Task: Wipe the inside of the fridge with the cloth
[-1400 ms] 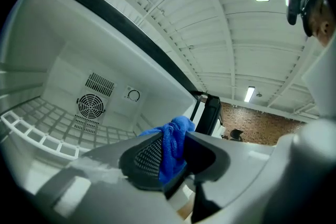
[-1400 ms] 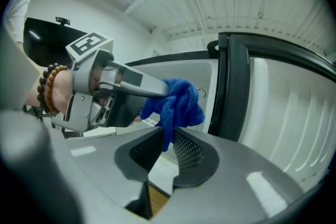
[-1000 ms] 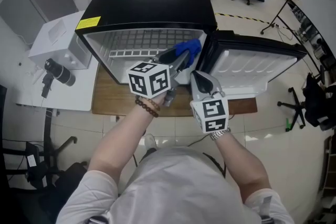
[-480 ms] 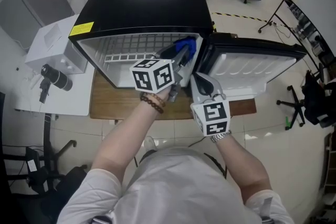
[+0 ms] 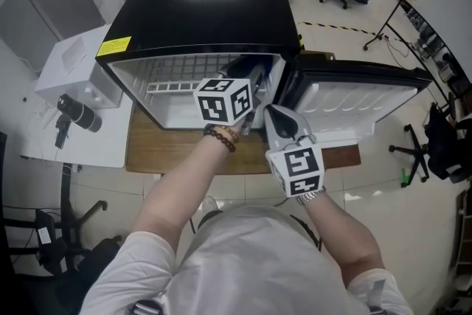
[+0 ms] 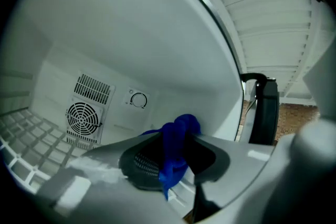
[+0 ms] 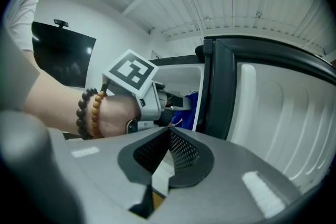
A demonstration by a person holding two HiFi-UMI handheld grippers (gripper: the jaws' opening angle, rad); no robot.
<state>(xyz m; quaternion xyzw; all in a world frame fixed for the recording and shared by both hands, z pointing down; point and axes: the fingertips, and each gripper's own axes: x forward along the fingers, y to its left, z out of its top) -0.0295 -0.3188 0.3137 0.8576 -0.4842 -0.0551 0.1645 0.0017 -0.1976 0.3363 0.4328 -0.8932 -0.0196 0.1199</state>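
Fridge: black, small, stands on a wooden table. Door swung wide to the right, white liner facing up and out. Interior white; wire shelf across it. White box just left of the fridge.

Back wall, seen from the left gripper view: round fan grille low at left, slotted vent above it, dial to the right of both.

Left gripper reaches into the fridge on the right side of the opening, roughly level. Its marker cube sits at the front edge of the opening. Jaws pinch the cloth. The cloth is blue and bunched; a lump sticks up above the jaws and a tail hangs below them. It is inside the fridge, near the corner where the back wall meets the right wall. Contact with either wall: cannot tell. From the head view only a sliver of blue shows by the hinge side.

Right gripper is outside the fridge, in front of the gap between body and door, tilted slightly down. Jaws pressed together, nothing between them. Its cube sits near the wrist.

Bead bracelet on the left wrist.
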